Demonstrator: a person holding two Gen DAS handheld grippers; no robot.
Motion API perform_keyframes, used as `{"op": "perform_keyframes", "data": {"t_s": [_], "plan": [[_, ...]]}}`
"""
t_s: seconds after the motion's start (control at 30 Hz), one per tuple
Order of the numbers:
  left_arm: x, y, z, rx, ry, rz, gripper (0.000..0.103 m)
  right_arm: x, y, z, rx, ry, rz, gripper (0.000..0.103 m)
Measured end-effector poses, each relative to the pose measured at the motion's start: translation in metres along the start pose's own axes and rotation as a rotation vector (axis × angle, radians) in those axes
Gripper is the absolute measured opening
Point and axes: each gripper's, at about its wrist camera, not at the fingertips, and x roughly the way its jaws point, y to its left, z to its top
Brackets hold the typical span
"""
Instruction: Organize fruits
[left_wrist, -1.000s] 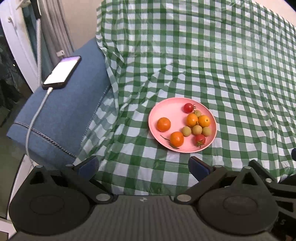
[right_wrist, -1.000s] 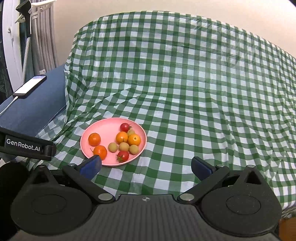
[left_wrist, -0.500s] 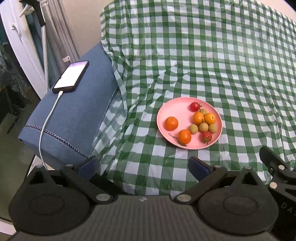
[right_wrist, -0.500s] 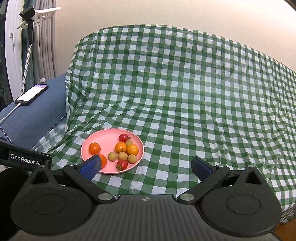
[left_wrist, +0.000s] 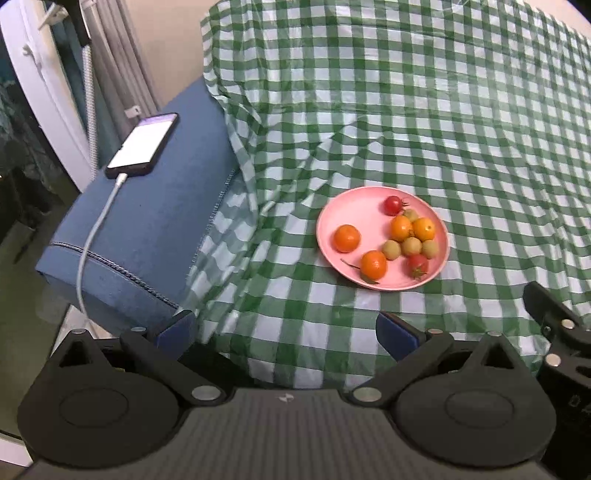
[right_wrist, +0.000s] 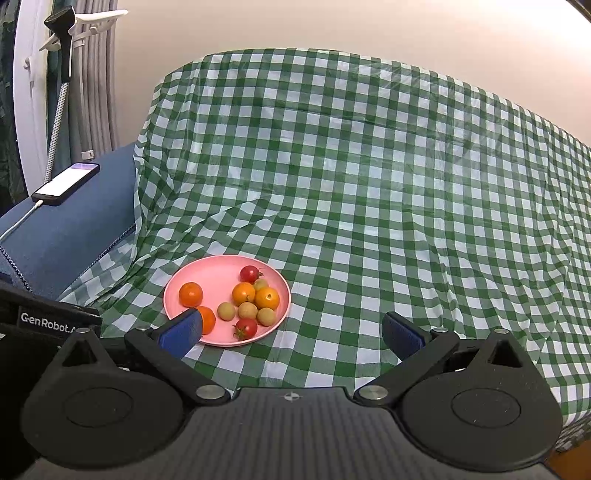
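Note:
A pink plate lies on the green checked cloth and holds several small fruits: orange ones, olive-green ones and red cherry tomatoes. The plate also shows in the right wrist view. My left gripper is open and empty, well short of the plate. My right gripper is open and empty, just right of the plate; its left finger hides part of one orange fruit.
A blue cushion lies left of the cloth with a phone on a white cable. Grey curtains and a white stand are at far left. The right gripper's body shows at lower right.
Both grippers have drawn back and risen, so the plate sits smaller and farther off. The jaws stay open. The fruits have not moved.

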Motion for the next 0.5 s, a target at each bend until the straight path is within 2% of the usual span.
{"op": "perform_keyframes", "data": {"t_s": [0.5], "plan": [[0.0004, -0.0043, -0.0016, 0.007, -0.001, 0.031, 0.103, 0.0016, -0.0002, -0.0020, 0.006, 0.002, 0.004, 0.102]]}}
